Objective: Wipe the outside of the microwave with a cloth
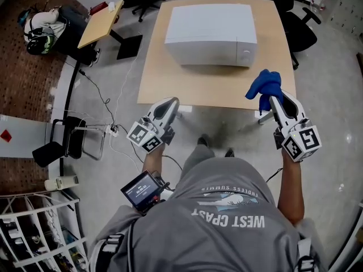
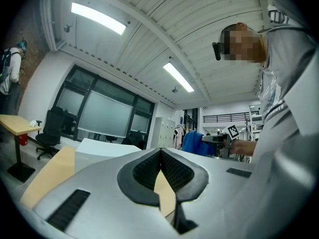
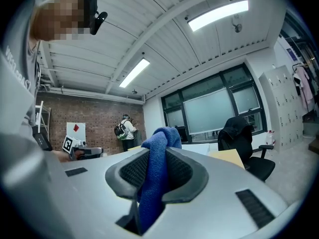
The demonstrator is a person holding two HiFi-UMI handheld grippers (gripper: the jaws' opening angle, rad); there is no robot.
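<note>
- Your left hand-held gripper (image 1: 172,103) is held out level in front of you, on the left of the head view. Its jaws are closed together with nothing between them.
- Your right hand-held gripper (image 1: 273,100) is held out level on the right, roughly abreast of the left one. Its jaws are clamped on a blue cloth (image 1: 264,86) that bunches up over the tips.
- Your left forearm (image 1: 152,162) stays close to your body, while your right forearm (image 1: 291,188) reaches forward, bare.
- Both point away from you, well apart.
</note>
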